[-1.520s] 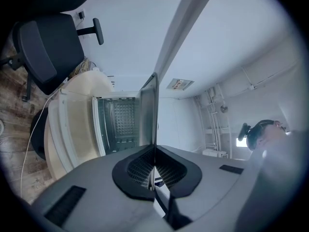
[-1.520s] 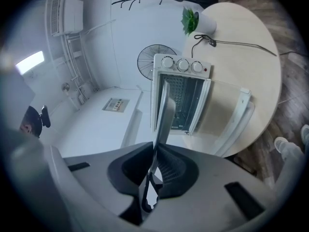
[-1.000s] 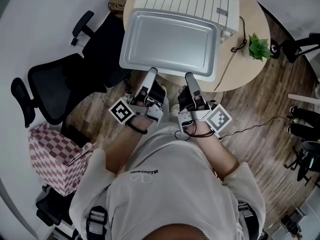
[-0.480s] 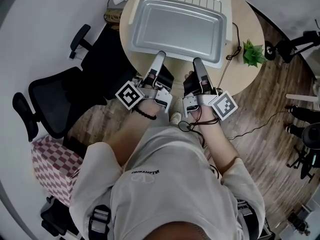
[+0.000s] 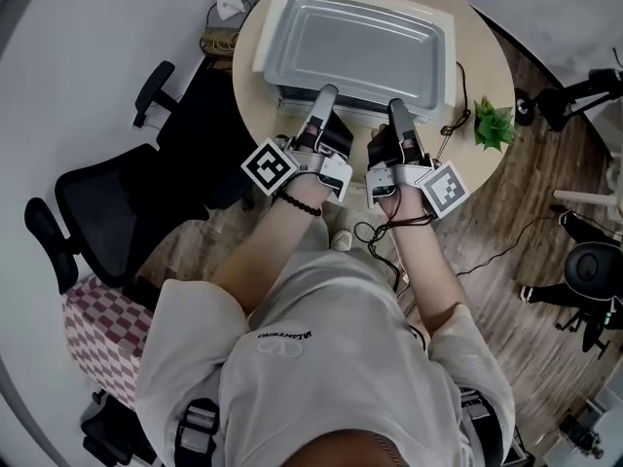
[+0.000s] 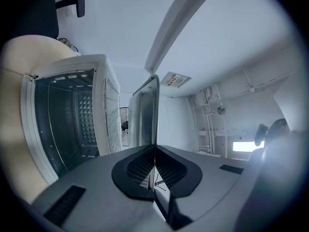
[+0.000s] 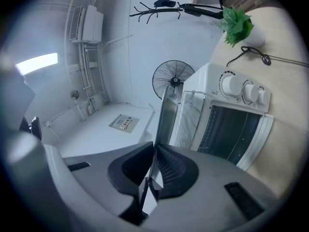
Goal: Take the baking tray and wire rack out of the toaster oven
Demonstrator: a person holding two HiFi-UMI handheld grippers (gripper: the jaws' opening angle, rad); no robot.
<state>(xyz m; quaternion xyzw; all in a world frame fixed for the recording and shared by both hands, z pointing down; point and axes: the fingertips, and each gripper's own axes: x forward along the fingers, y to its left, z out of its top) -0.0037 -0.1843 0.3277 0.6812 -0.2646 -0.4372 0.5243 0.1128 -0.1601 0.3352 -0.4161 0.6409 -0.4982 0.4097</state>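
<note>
A silver baking tray hangs level over the white toaster oven and hides most of its top. My left gripper is shut on the tray's near rim at the left, and my right gripper is shut on the same rim further right. The left gripper view shows the tray edge-on between the pads of the left gripper, with the open oven beside it. In the right gripper view the tray runs out from the right gripper next to the oven. No wire rack is clearly visible.
The oven stands on a round wooden table with a small green plant and a cable at its right side. A black office chair and a checked box stand at the left. A floor fan stands behind.
Both grippers have carried the tray away from the person's body, from beyond the table's near edge to above the toaster oven. The grip on the rim is unchanged.
</note>
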